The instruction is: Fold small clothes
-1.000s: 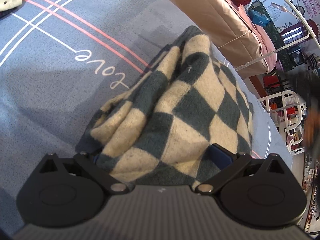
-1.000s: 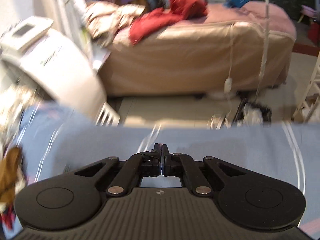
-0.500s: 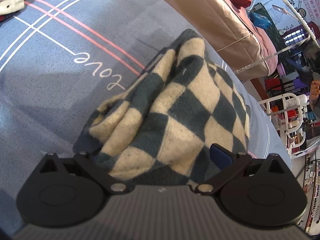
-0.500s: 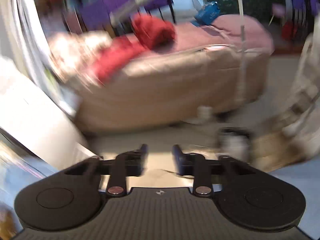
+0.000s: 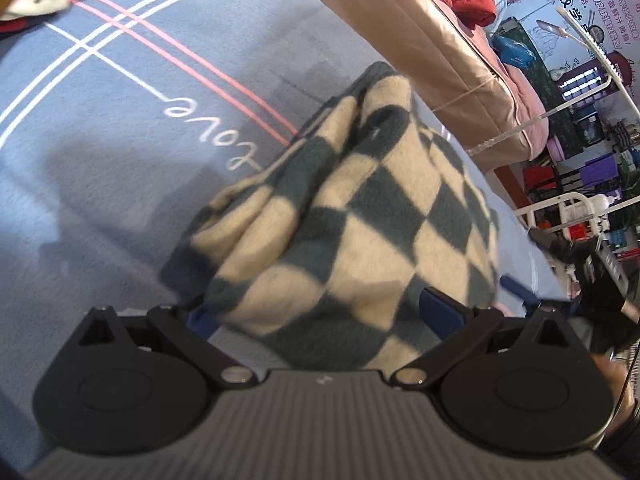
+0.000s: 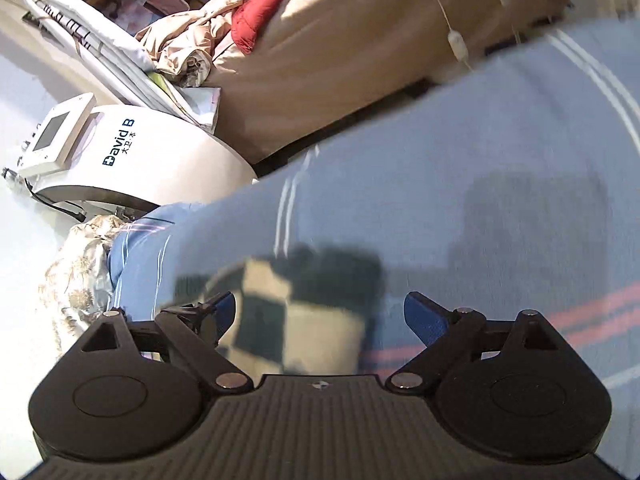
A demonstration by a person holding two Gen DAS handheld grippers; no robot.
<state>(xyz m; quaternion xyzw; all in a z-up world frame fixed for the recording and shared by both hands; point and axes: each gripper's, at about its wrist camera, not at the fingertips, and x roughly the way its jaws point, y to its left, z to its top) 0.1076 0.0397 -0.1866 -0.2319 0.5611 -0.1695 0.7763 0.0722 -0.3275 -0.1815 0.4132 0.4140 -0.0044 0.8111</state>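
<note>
While both tools gape over checkered cloth, only right shows a white machine.

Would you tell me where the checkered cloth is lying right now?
The checkered cloth lies bunched on the blue bedsheet, just right of the "love" lettering in the left wrist view, between the left gripper's open fingers.

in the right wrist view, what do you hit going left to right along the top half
white machine → crumpled beige bedding → red garment → tan bed side → hanging cord switch
</note>
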